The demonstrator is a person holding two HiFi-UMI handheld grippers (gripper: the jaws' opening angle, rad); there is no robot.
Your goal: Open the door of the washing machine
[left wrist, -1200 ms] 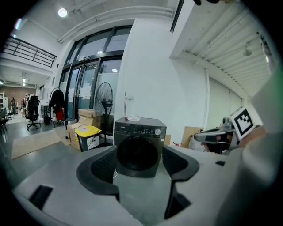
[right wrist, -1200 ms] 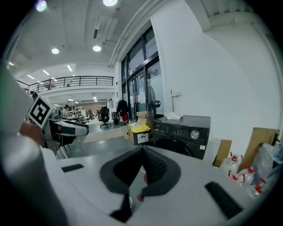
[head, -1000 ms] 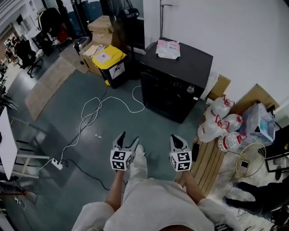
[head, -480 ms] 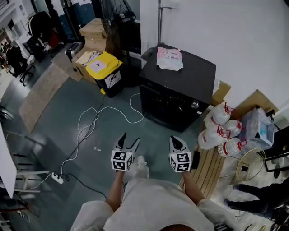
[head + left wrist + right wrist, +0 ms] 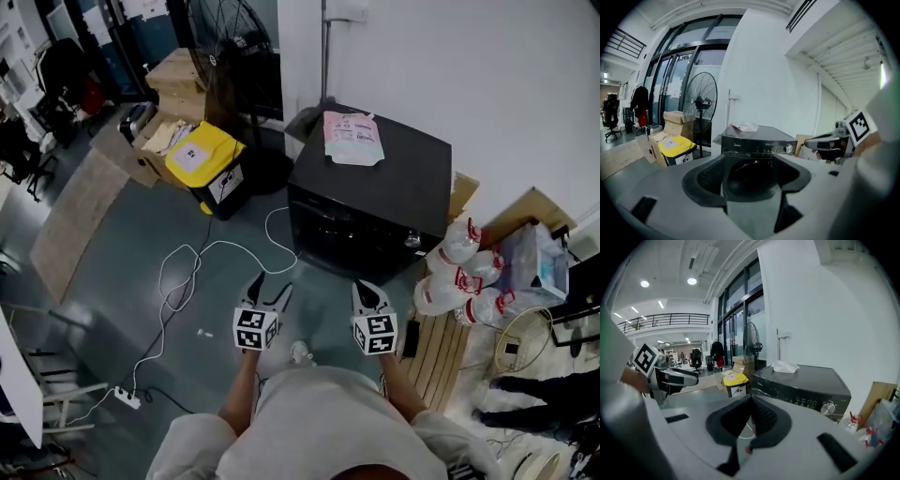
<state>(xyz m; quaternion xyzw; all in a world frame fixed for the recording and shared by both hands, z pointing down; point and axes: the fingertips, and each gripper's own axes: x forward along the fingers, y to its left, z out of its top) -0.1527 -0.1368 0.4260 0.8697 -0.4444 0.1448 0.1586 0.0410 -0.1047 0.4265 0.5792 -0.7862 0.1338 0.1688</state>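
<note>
Two grippers: left gripper [image 5: 269,289] and right gripper [image 5: 367,291], held side by side low over the floor [image 5: 122,281], both aimed at the machine front and well apart from it.
Left jaws: apart, with nothing between them; only the far machine front shows through the gap.
Right jaws: together at the tips, clamped on nothing.
Washing machine [image 5: 375,187]: black front loader, standing on the floor with its back to the white wall [image 5: 487,75].
Door [image 5: 751,174]: dark and round, in the front face under the control panel [image 5: 757,149]; looks shut and flush with the front. Handle not possible to make out.
Knob [image 5: 828,408]: silver, at the right end of the panel, untouched.
Pouch [image 5: 352,138]: pale, lying on the machine top, toward its back left corner.
Yellow-lidded bin [image 5: 202,159]: on the floor, left of the machine, near it.
White cable [image 5: 211,248]: in loose loops on the floor, from near the machine's front left corner out to the left of the grippers.
Water jugs [image 5: 455,267]: grouped on the floor at the machine's right side.
Done so far: by judgement nothing of the opening itself; only a stand in front of the machine.
Left to do: go closer, find the door handle or edge, take it with the open left gripper or another, and swing the door outward. Hinge side cannot be told yet.
</note>
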